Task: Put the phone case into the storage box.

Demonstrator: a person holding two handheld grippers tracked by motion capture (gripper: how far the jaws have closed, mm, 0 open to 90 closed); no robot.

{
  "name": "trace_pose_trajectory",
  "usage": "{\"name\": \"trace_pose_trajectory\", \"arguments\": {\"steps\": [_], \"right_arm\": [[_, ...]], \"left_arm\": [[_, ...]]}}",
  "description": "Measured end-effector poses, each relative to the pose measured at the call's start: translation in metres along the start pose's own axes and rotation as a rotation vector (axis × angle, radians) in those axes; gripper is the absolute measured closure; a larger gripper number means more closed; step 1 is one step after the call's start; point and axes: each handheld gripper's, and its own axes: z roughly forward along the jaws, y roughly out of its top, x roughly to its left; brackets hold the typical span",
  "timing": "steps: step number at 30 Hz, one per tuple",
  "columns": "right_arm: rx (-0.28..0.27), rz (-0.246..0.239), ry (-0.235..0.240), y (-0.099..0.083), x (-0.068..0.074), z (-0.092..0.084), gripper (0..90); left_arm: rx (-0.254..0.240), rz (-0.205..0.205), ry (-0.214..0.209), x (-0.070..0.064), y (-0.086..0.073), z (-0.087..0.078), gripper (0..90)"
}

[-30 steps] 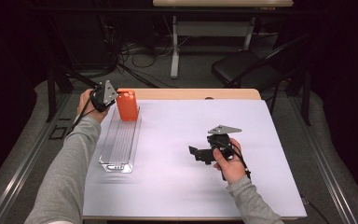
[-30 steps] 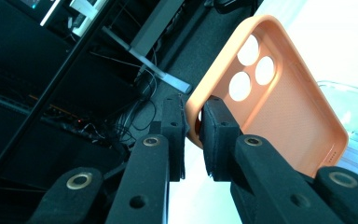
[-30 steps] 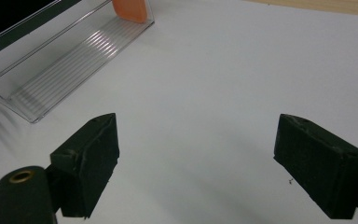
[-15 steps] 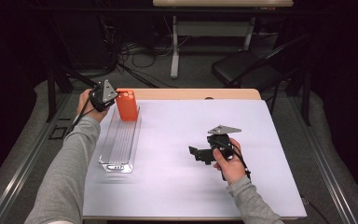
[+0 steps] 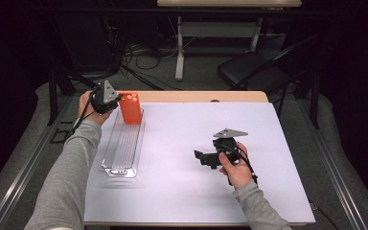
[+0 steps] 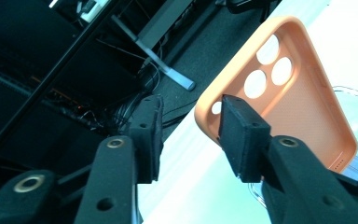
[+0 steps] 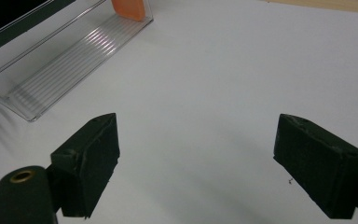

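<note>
High view: orange phone case (image 5: 130, 108) upright at the far end of a clear plastic tray (image 5: 123, 143), near the far left edge of the white table mat (image 5: 182, 191). Left gripper (image 5: 114, 100) just beside the case's left side, jaws just opened, pads off the case. Right gripper (image 5: 202, 158) low over the mat's middle, jaws spread wide on nothing, well apart from the tray. Bare mat all round it, with open room toward the right and near edges.

Left gripper view: case (image 6: 284, 93) tilted across the frame, camera holes uppermost, beside the right-hand jaw rather than between the two; gap between the pads free. Dark floor past the table edge.

Right gripper view: jaws wide apart over bare mat, tray (image 7: 60, 70) at upper left, the case's lower end (image 7: 128, 9) standing in its far end.
</note>
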Motion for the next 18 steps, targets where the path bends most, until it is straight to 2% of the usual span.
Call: {"name": "trace_pose_trajectory", "arguments": {"steps": [2,6,13,18], "right_arm": [[0.001,-0.001,-0.001,-0.0001,-0.0001,0.0001,13.9],[0.001,0.0,0.0,-0.0001,0.0003,0.0001,14.0],[0.003,-0.002,-0.003,-0.0002,0.0002,0.0003,14.0],[0.005,-0.002,-0.003,-0.0004,0.0,0.0006,14.0]], "left_arm": [[-0.004,-0.022,-0.007,0.0008,0.0002,-0.0012,55.8],[-0.001,-0.047,-0.018,0.0014,0.0003,-0.0029,55.1],[0.016,-0.071,-0.016,0.0029,-0.0005,-0.0039,53.7],[0.029,-0.082,-0.033,0.0021,-0.0003,-0.005,53.2]]}}
